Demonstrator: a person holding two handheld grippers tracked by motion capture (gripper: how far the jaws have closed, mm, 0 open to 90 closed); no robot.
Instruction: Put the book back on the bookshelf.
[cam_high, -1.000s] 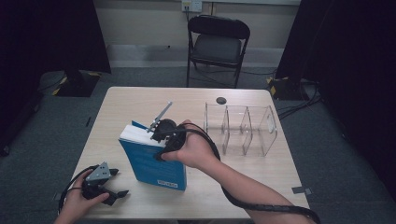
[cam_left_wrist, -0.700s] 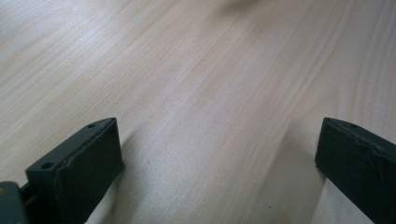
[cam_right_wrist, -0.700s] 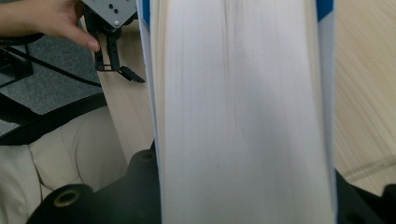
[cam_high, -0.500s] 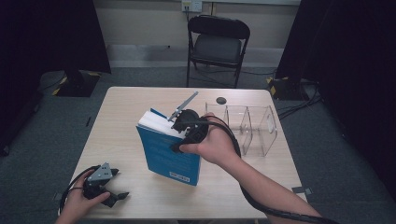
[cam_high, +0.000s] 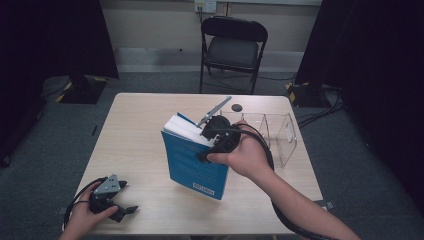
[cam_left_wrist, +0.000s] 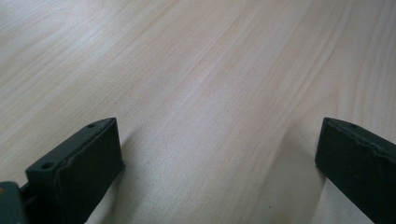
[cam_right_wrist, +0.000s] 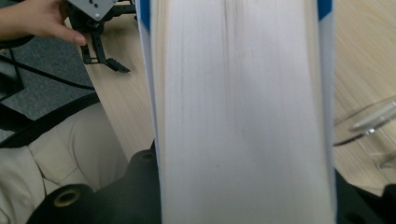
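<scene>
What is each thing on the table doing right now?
blue book: shut, tilted, gripped by the right gripper.
right gripper: shut on the book's page edge.
left gripper: open, holding nothing.
clear divider rack: upright, its slots look empty.
folding chair: unfolded, nobody on it.

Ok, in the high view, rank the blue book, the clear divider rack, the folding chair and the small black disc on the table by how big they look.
1. Folding chair and blue book: about alike; the book is lifted nearer the camera, so no ranking.
2. Clear divider rack.
3. Small black disc, clearly smallest.
</scene>
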